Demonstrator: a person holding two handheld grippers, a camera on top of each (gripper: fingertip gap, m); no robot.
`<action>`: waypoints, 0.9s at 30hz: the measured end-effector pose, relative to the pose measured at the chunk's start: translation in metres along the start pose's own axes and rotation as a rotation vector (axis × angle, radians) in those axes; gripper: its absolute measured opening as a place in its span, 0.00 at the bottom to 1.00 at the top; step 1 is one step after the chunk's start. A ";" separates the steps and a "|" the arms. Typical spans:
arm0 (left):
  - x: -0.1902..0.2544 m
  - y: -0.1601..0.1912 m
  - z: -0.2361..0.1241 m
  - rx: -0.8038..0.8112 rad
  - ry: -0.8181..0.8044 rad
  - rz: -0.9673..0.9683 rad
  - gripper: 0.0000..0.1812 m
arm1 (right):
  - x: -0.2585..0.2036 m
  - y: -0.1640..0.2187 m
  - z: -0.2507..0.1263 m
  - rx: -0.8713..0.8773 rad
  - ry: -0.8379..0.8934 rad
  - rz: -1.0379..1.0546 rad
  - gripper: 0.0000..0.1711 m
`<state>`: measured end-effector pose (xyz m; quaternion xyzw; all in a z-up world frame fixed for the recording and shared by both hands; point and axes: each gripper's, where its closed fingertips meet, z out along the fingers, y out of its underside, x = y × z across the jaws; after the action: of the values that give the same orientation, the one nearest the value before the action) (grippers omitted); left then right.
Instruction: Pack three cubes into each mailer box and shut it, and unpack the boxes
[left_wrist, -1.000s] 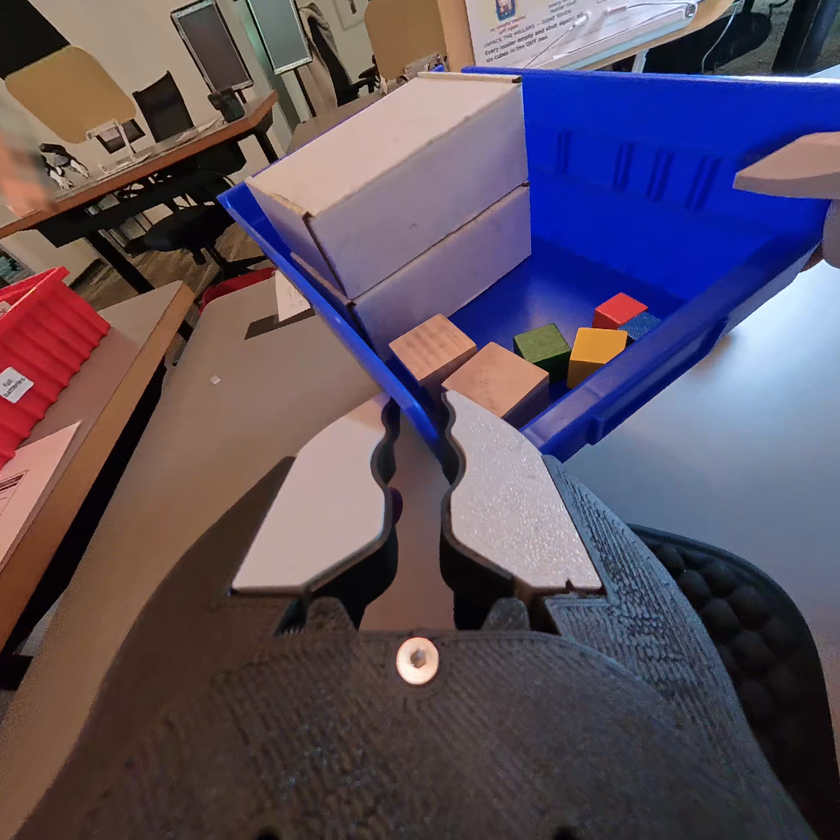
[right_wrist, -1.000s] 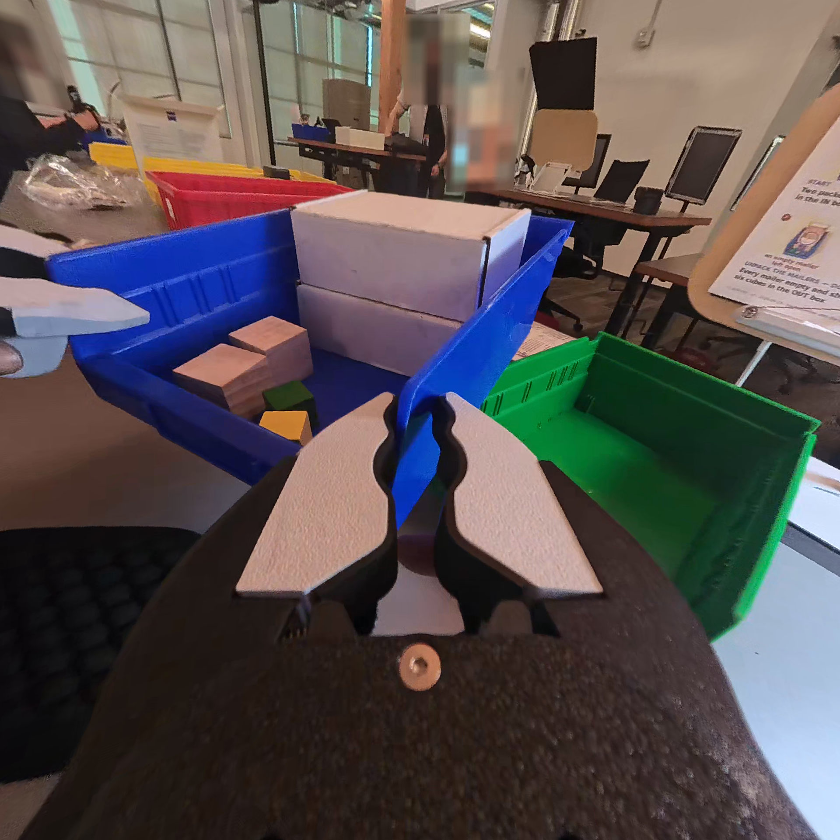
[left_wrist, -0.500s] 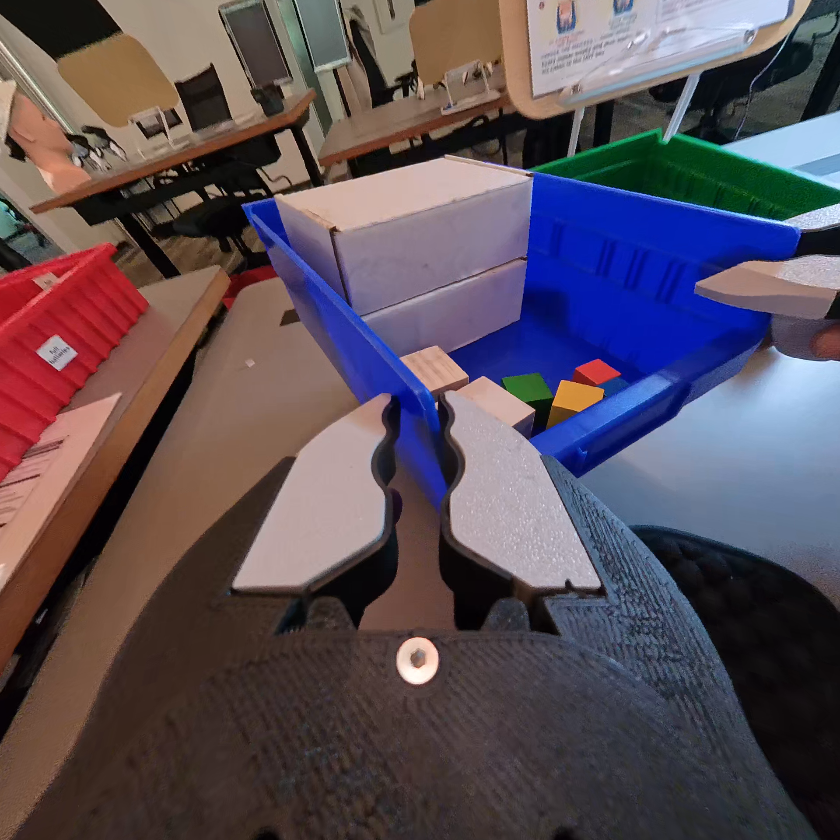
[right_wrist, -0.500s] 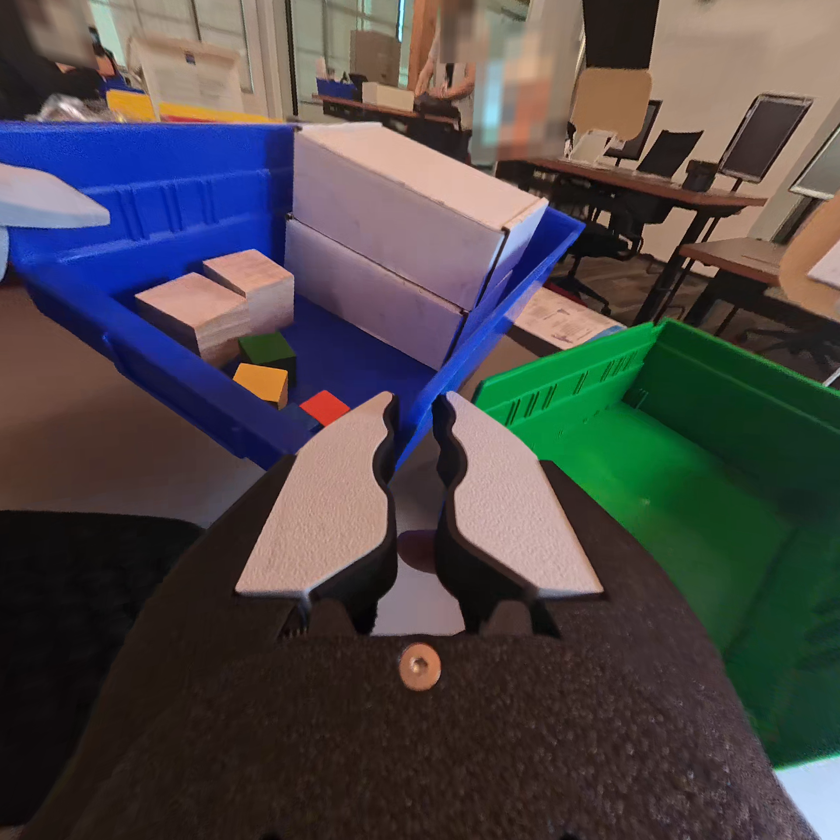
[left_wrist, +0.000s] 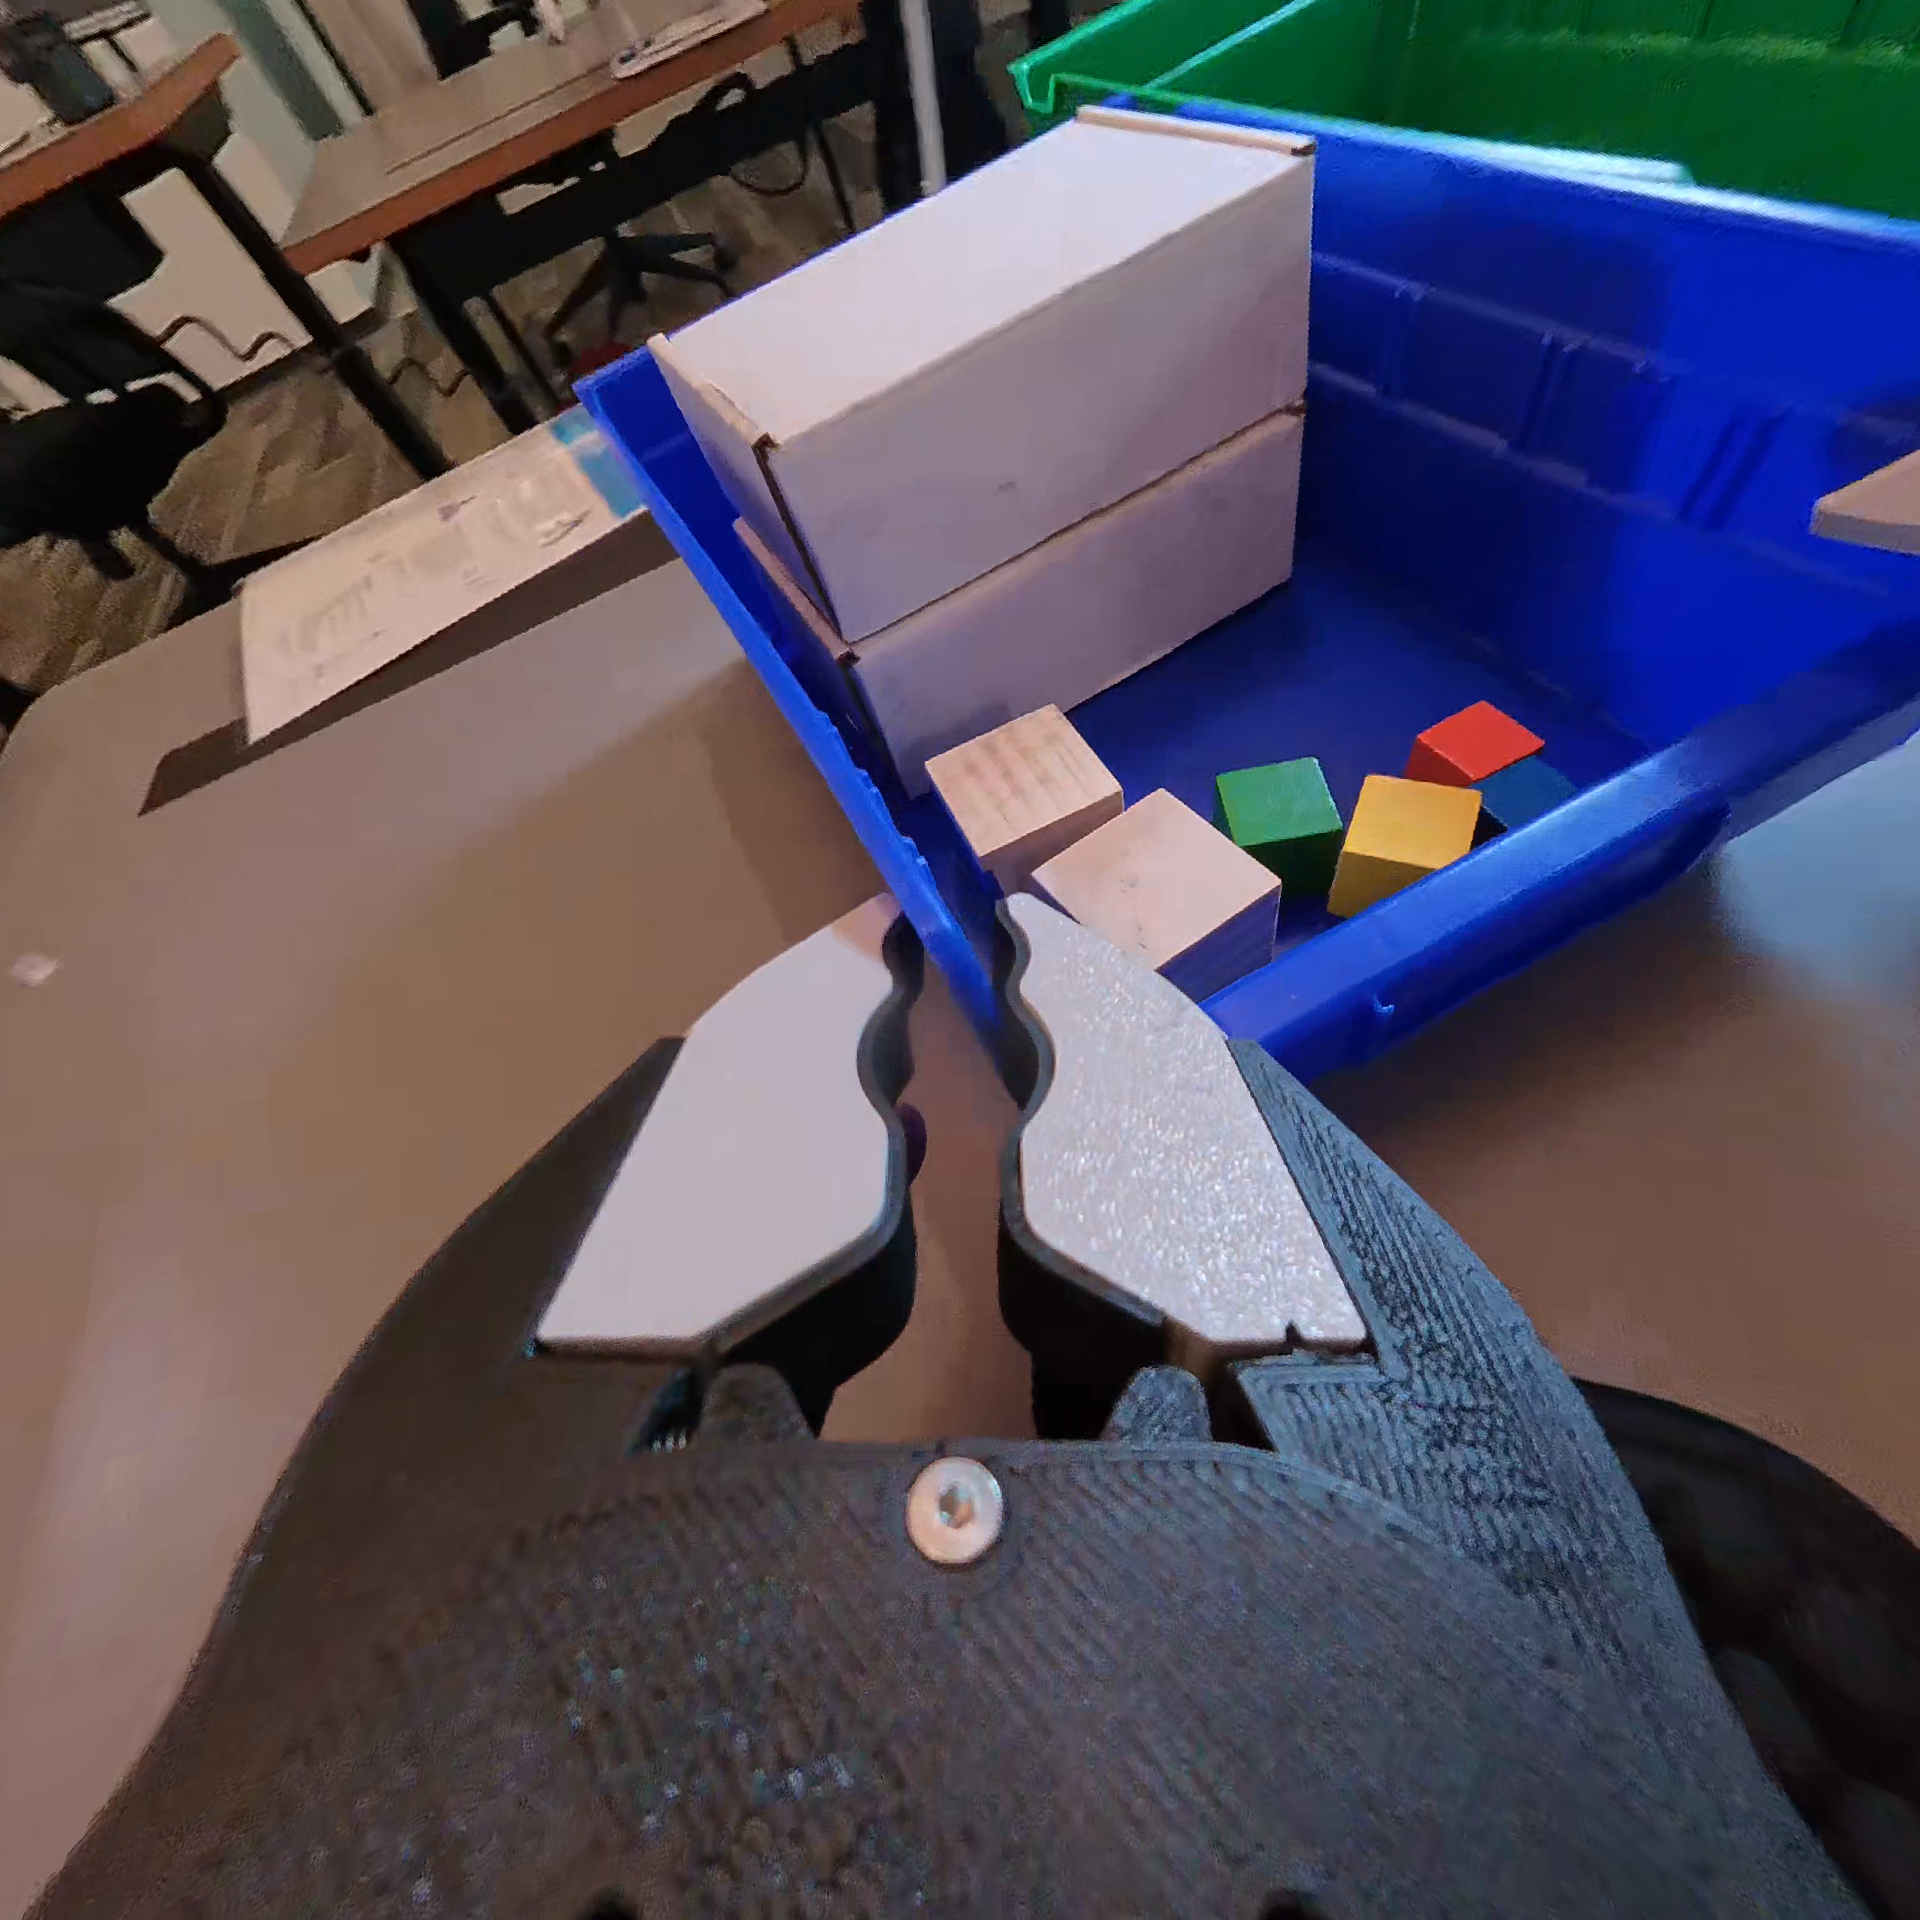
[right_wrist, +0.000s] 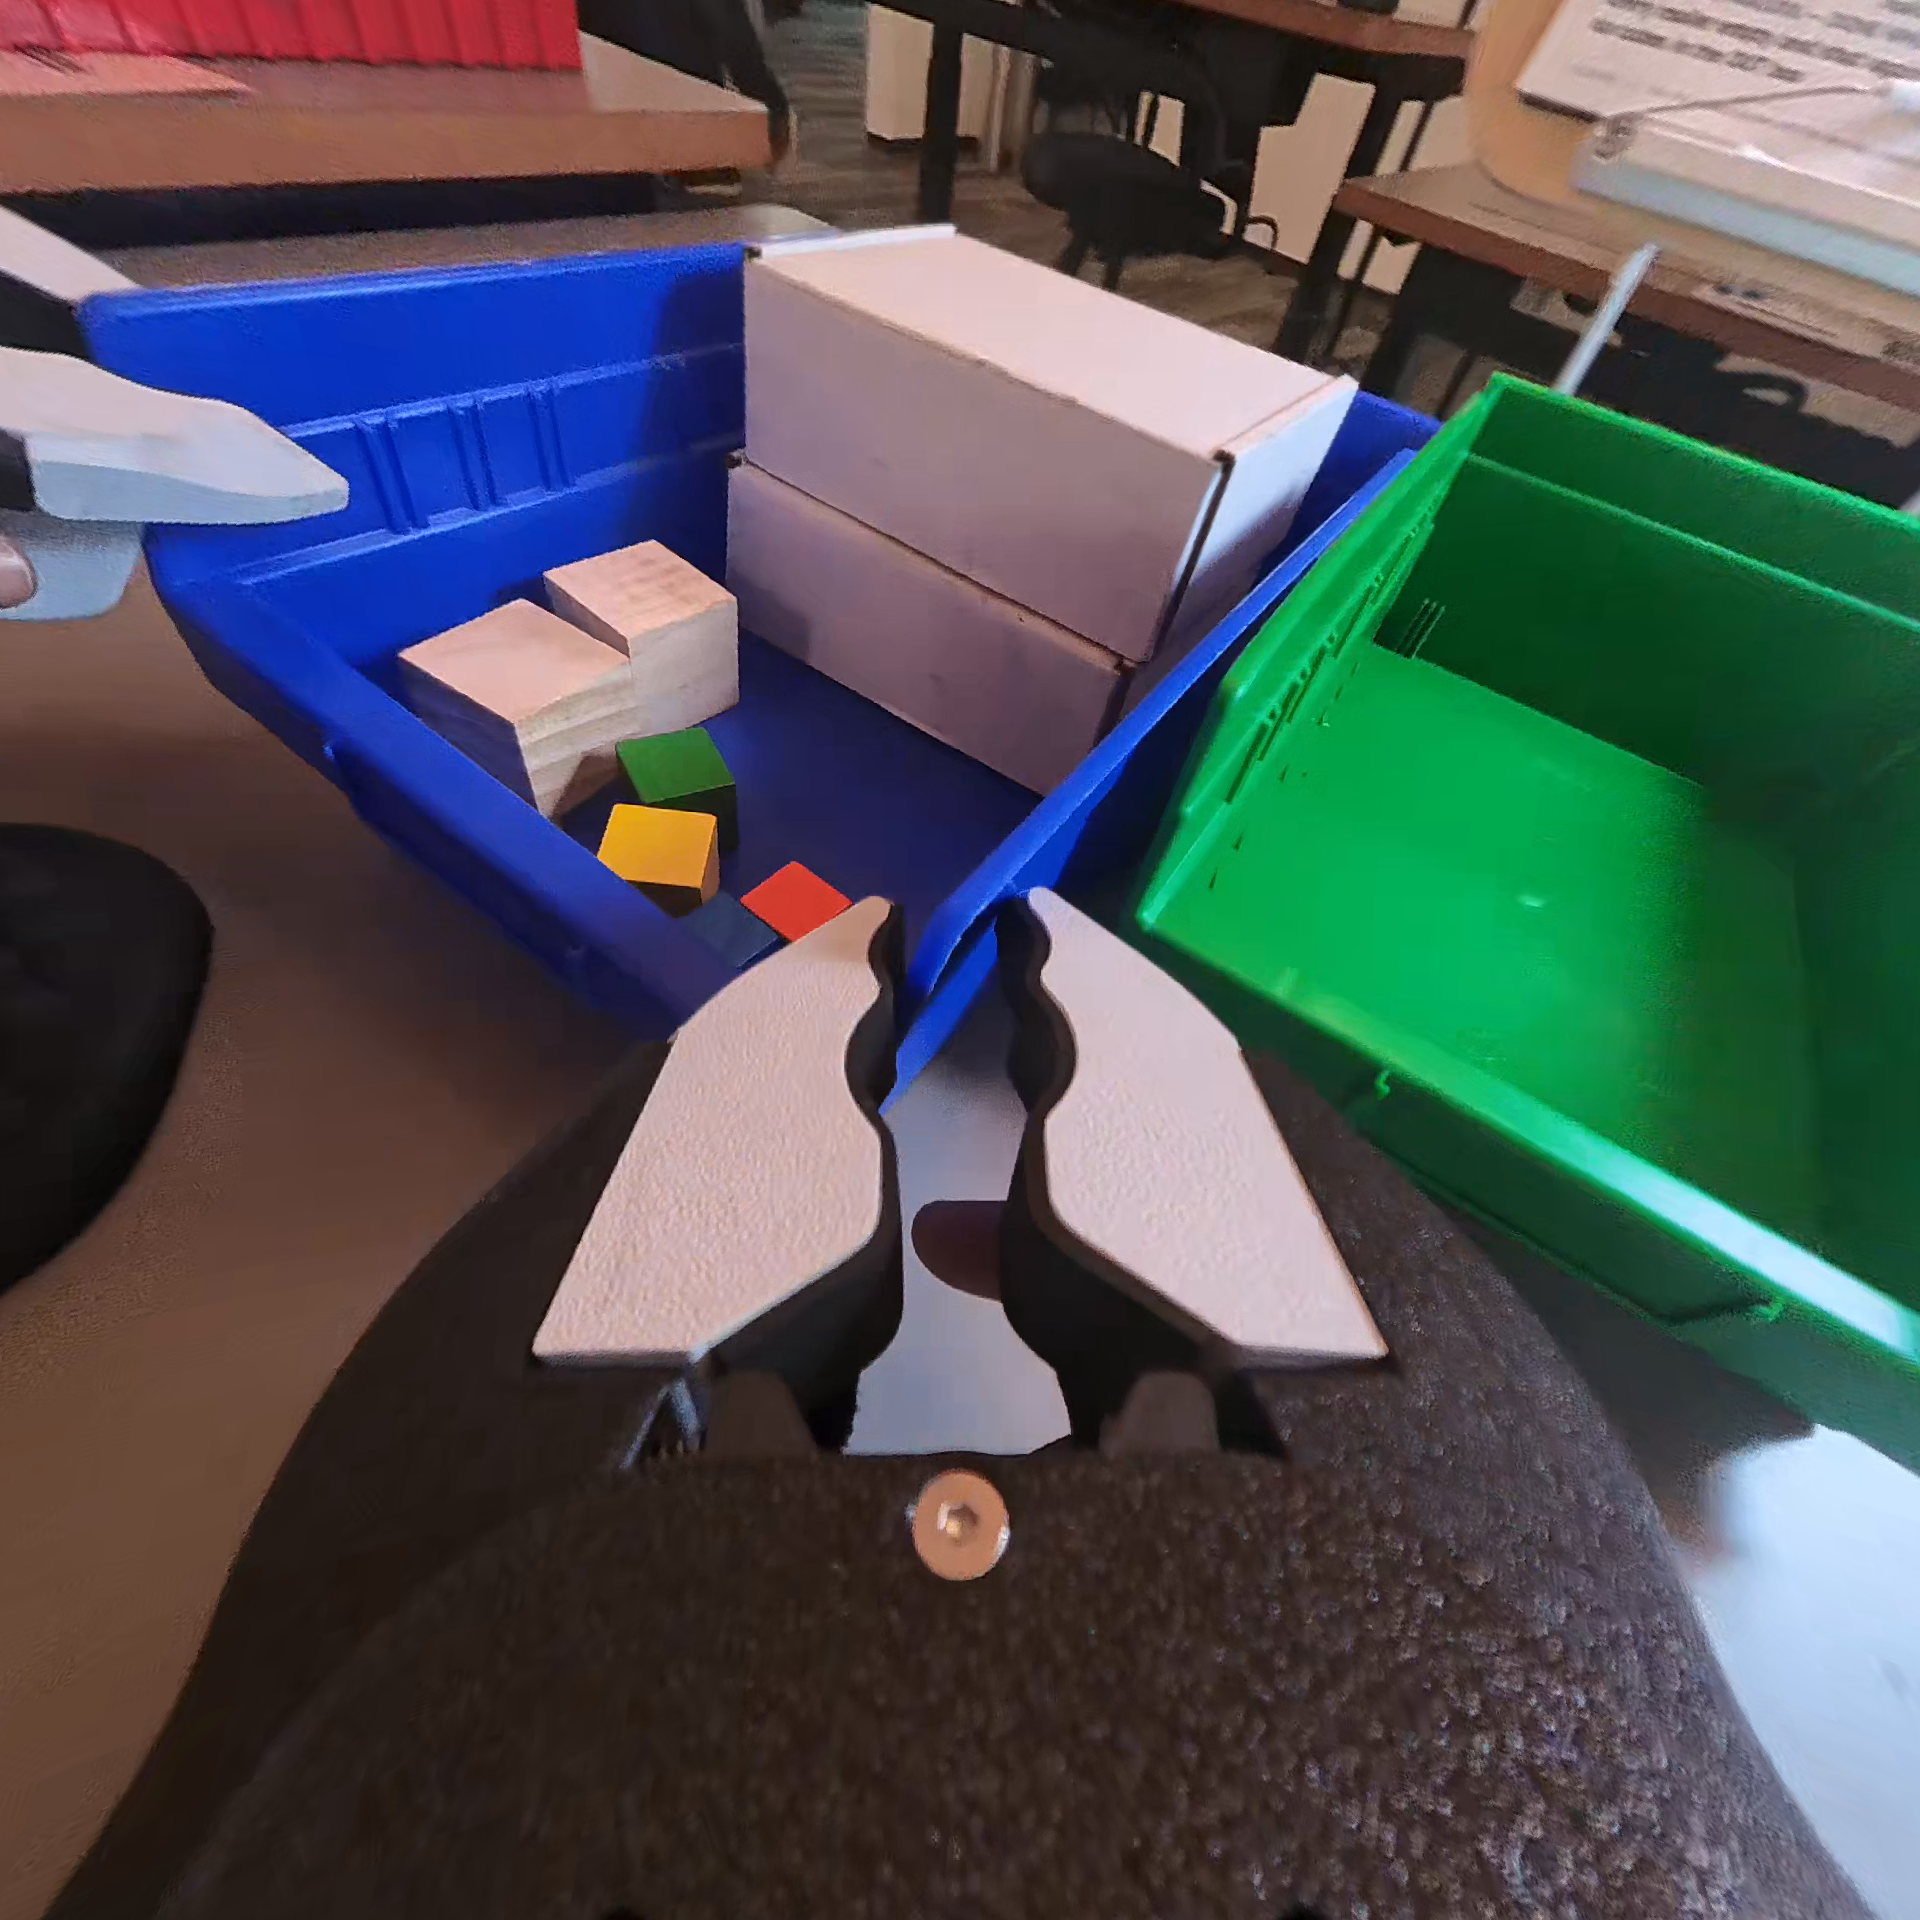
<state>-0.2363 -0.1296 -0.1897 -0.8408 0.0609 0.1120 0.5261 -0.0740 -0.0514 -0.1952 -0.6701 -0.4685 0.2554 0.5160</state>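
A blue bin (left_wrist: 1558, 343) holds two shut white mailer boxes, stacked, the upper (left_wrist: 1039, 312) on the lower (left_wrist: 1091, 613). In front of them lie two wooden cubes (left_wrist: 1023, 790) and small green (left_wrist: 1273, 810), yellow (left_wrist: 1403, 836), red (left_wrist: 1475, 740) and dark blue (left_wrist: 1527, 792) cubes. My left gripper (left_wrist: 951, 920) is shut on the bin's left wall near its front corner. My right gripper (right_wrist: 951, 914) is shut on the bin's right wall (right_wrist: 1091, 810) near the other front corner. The mailers (right_wrist: 987, 416) and cubes (right_wrist: 660, 836) also show in the right wrist view.
An empty green bin (right_wrist: 1507, 831) stands right beside the blue bin. A black mat (right_wrist: 83, 1039) lies on the grey table in front. A paper sheet (left_wrist: 416, 582) lies at the table's far left edge. Desks and chairs stand beyond. The left gripper's tips are roughly 20 cm from the right gripper's.
Both grippers kept their hold on the bin walls. Both views now look down into the bin more steeply, and the bin has gone from tipped up to nearly level.
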 end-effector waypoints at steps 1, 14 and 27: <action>0.009 -0.002 0.006 -0.002 0.028 0.030 0.07 | 0.006 0.005 -0.007 -0.003 0.025 0.005 0.10; 0.091 -0.052 0.078 0.032 0.225 0.082 0.07 | 0.103 0.038 -0.059 -0.018 0.291 0.149 0.08; 0.011 -0.070 -0.009 0.206 -0.105 0.211 0.27 | 0.064 0.000 0.044 -0.079 0.201 -0.113 0.06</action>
<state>-0.2094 -0.1070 -0.1275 -0.7643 0.1324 0.2036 0.5974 -0.0828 0.0256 -0.2005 -0.6847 -0.4611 0.1388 0.5471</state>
